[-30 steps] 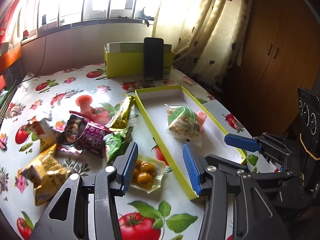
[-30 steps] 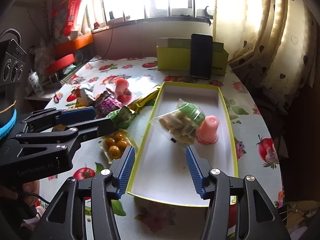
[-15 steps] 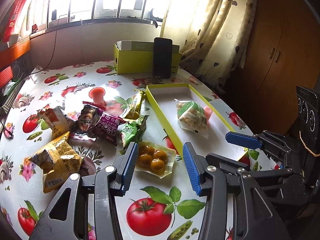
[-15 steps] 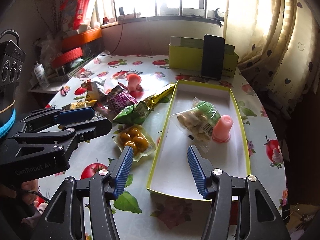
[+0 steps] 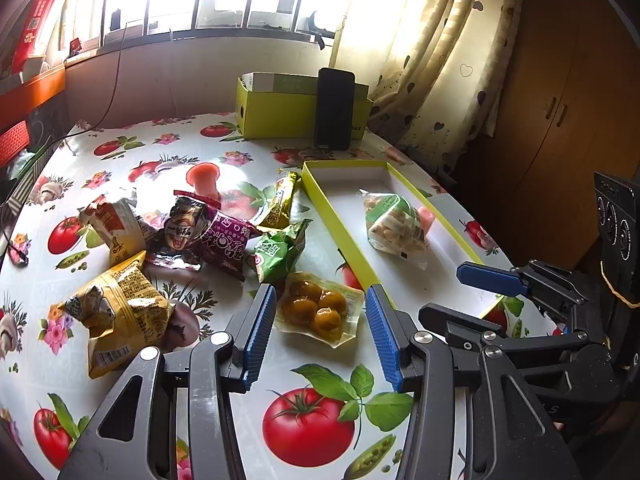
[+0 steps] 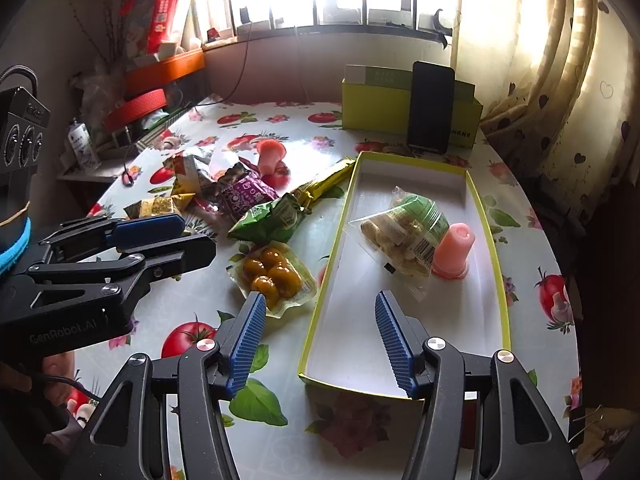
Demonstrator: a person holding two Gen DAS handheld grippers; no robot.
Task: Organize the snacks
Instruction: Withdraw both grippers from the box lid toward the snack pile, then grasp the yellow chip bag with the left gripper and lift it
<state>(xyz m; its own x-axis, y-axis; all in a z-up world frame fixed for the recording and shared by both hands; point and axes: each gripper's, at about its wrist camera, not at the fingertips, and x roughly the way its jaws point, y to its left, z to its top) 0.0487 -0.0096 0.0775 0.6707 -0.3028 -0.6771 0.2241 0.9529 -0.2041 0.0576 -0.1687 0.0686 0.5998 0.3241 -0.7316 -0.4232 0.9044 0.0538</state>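
The left gripper (image 5: 316, 332), jaws parted and empty, frames the clear packet of yellow balls (image 5: 320, 312) at lower centre, lying on the tabletop (image 5: 224, 396). The right gripper (image 6: 318, 344), open and empty, hovers over the yellow-rimmed tray (image 6: 502, 292), farther off.

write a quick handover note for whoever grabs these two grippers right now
Left gripper: open, holding nothing, its fingers either side of the clear pack of yellow balls on the tablecloth.
Right gripper: open, empty, over the near end of the yellow-rimmed tray.
Done: the bag of nuts and one pink jelly cup lie in the tray.
Left: the yellow-ball pack, green packet, gold stick, purple packet, yellow bags and the other pink jelly cup are on the table.
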